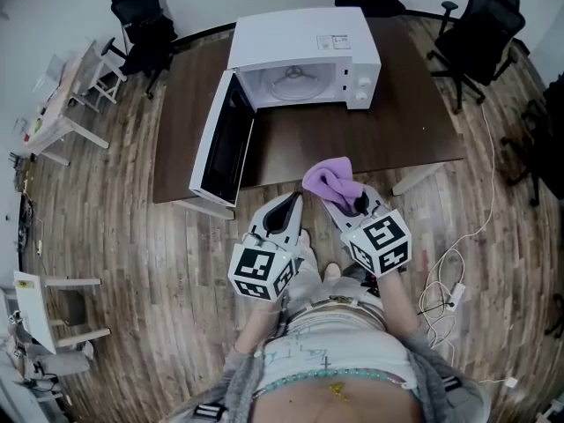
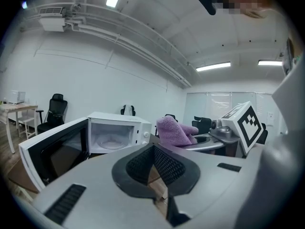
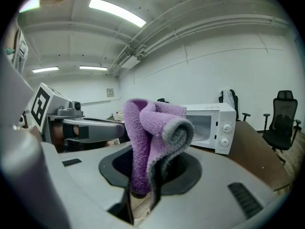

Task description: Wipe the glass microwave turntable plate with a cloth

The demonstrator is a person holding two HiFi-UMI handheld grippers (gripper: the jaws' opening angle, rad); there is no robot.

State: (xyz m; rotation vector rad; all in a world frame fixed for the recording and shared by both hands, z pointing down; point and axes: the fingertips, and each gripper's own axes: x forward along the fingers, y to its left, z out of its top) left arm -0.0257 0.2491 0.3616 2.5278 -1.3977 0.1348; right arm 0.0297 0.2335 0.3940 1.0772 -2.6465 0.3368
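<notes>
Overhead, from the head view, the glass turntable plate (image 1: 295, 82) lies flat inside the white microwave (image 1: 304, 38), which stands toward the far edge of the brown tabletop (image 1: 397, 130) with its door (image 1: 225, 139) swung open to the left. Both tools hang short of the tabletop's near edge, well apart from the plate. The left hand-held gripper (image 1: 295, 201) is clenched on nothing, and the right hand-held gripper (image 1: 345, 201) is grasping a purple cloth (image 1: 328, 181) whose bunched top reaches about to that near edge. The plate sits ahead of both, a little closer in line with the left one, so the cloth-bearing right hand has to travel forward and slightly leftward, clear of the open door. Next, the left gripper view shows its jaws pressed together and empty, with the open cavity and the pale plate (image 2: 108, 142) ahead and to the left, and the cloth beside it on the right. Lastly, the right gripper view shows the cloth pinched upright between its jaws and folded over at the top, with the microwave beyond it to the right and the cavity facing this hand. The plate is round, so the direction of approach matters little; I judge reach into the cavity the deciding matter.
</notes>
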